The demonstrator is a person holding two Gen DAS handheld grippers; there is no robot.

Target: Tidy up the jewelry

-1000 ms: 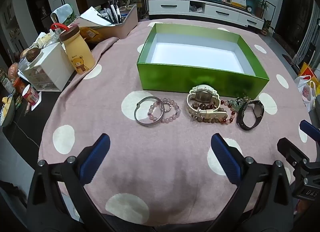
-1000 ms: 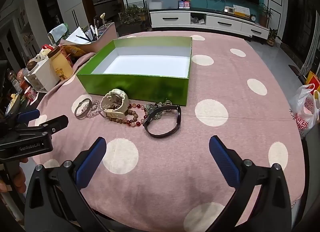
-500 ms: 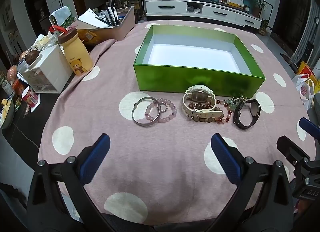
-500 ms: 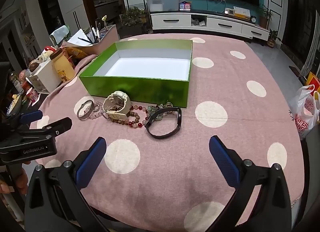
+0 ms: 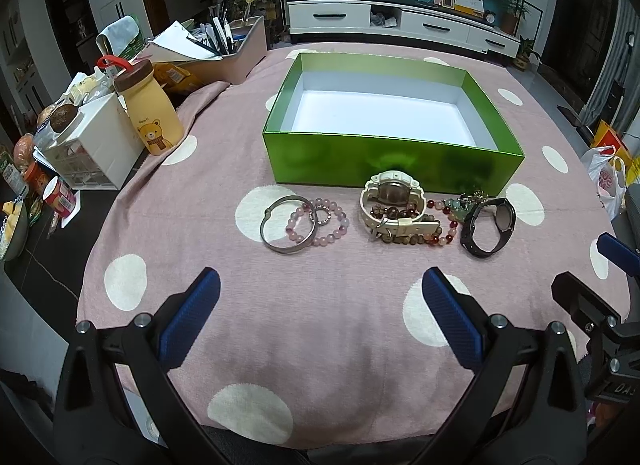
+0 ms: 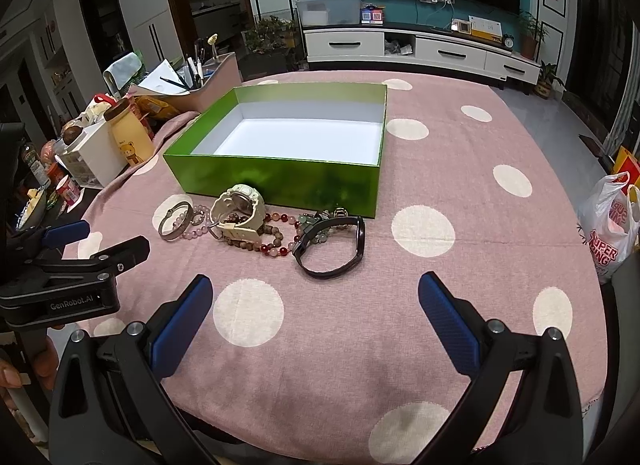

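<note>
An open green box [image 5: 392,165] [image 6: 280,181] with a white, empty inside stands on the pink dotted tablecloth. In front of it lie a silver bangle [image 5: 287,225] [image 6: 173,221], a pink bead bracelet [image 5: 324,225], a cream watch [image 5: 394,205] [image 6: 240,211] on brown and red bead bracelets [image 5: 420,235], a green bead piece [image 6: 316,227] and a black watch [image 5: 488,225] [image 6: 332,245]. My left gripper [image 5: 320,309] is open and empty, near the table's front edge. My right gripper [image 6: 316,313] is open and empty, in front of the black watch.
At the left stand a yellow bear bottle [image 5: 150,109] [image 6: 128,133], a white drawer unit [image 5: 92,149], a pen tray [image 5: 228,53] and snacks. A white plastic bag [image 6: 612,221] hangs off the right. The table edge [image 5: 88,265] drops at the left.
Both grippers have drawn back and risen slightly, so the box and jewelry sit a little farther off. Both stay open. Nothing on the table moved.
</note>
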